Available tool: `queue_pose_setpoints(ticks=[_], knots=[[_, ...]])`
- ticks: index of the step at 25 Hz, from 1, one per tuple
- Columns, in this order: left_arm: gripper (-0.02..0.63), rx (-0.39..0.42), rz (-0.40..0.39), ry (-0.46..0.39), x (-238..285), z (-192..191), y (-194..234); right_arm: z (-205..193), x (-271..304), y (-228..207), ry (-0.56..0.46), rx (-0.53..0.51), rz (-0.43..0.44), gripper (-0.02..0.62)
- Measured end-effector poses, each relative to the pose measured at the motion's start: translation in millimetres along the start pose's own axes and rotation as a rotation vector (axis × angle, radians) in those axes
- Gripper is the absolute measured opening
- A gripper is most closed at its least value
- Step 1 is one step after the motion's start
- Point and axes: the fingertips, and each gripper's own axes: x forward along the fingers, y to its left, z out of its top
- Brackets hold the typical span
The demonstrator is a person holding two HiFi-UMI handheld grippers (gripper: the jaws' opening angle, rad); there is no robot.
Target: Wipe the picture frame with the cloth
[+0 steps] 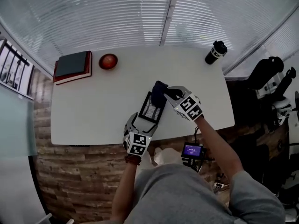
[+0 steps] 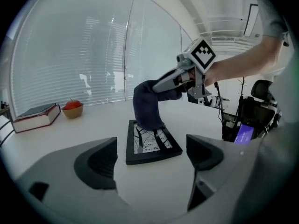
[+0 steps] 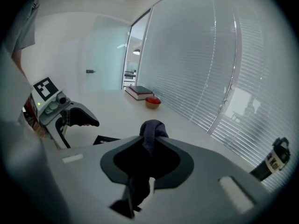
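Observation:
A black picture frame lies flat on the white table near its front edge. My right gripper is shut on a dark blue cloth. The cloth hangs down and its lower end rests on the frame's far edge. My left gripper stands open just short of the frame's near edge, with nothing between its jaws. The frame's print of dark branches shows below the cloth.
At the table's far left lie a red book with a dark one on top and a bowl holding a red apple. A black tumbler stands at the far right corner. A black chair and a lit device are off the table.

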Motion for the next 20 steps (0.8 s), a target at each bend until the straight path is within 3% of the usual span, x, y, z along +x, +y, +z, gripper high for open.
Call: queue_pose_setpoints(ticks=[7, 13, 20], knots=[[0.462, 0.004, -0.056, 0.071, 19, -13, 10, -39, 50, -8, 0.15, 0.059, 0.027, 0.085], [0.49, -0.01, -0.061, 0.08, 33, -11, 6, -28, 61, -16, 0.019, 0.209, 0.119, 0.207], [0.533, 0.019, 0.006, 0.091, 45, -12, 1, -49, 91, 8, 0.11, 0.124, 0.188, 0.19]])
